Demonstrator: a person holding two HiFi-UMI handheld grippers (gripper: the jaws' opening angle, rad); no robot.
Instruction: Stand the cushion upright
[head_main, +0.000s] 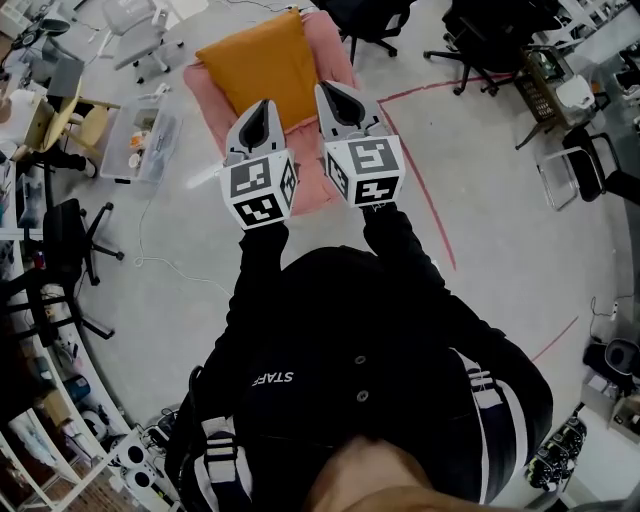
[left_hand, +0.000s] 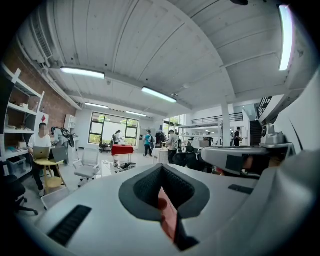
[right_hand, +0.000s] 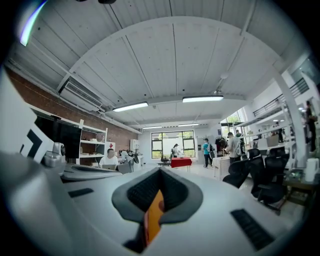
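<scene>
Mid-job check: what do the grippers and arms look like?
The left gripper and right gripper are light grey, tapering shells with dark textured pads. Each carries a white cube printed with black square markers. The sleeves are black.

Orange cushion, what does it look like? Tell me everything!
The orange cushion is a soft-looking, plain fabric rectangle, slightly puffy. It lies flat, not upright, on a bigger pink pad on the grey floor. In the head view the left gripper and right gripper, both with jaws shut, hide its near edge; neither seems to hold it.
</scene>
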